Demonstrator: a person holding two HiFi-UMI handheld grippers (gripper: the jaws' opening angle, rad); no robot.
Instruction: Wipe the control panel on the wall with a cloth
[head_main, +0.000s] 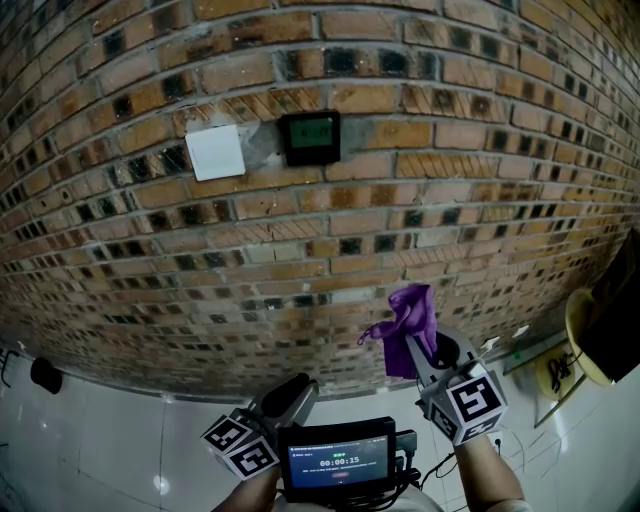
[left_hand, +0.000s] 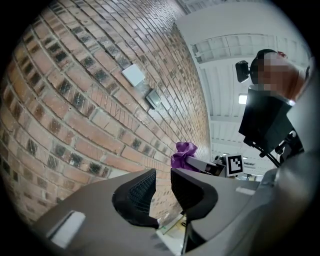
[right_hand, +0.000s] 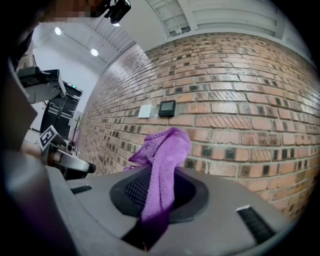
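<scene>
- At far left in the head view, a small black object (head_main: 45, 375) lies on the glossy white floor (head_main: 110, 440) at the foot of the brick wall (head_main: 450, 210).
- Higher on the wall, left of centre, a white plate (head_main: 215, 152) is mounted. It also shows in the left gripper view (left_hand: 133, 75) and the right gripper view (right_hand: 145, 111).
- Just right of the plate, at about the same height, sits the panel (head_main: 309, 137), a dark square with a dim greenish face. A patch of grey mortar lies between the two. Both gripper views show it small and far up the wall (left_hand: 153, 99) (right_hand: 167, 107).
- Low in the head view, left of centre, the left hand-held gripper (head_main: 295, 392) points up toward the wall, well below the panel. In its own view (left_hand: 162, 186) the jaws stand a narrow gap apart with nothing between them. Only brick and floor show through the gap.
- Between the two grippers, at the bottom edge, a dark device with a lit screen (head_main: 337, 462) faces the camera.
- Right of centre, the right hand-held gripper (head_main: 425, 355) has its jaws closed on the cloth (head_main: 410, 325). It is also held well below the panel.
- The cloth is purple. In the right gripper view (right_hand: 165, 155) its crumpled top rises above the jaws (right_hand: 160, 192) and its tail hangs down behind them. The left gripper view shows it bunched near the wall (left_hand: 184, 152).
- At far right, a pale yellow round object (head_main: 583, 335) sits near the floor by the frame's edge.
</scene>
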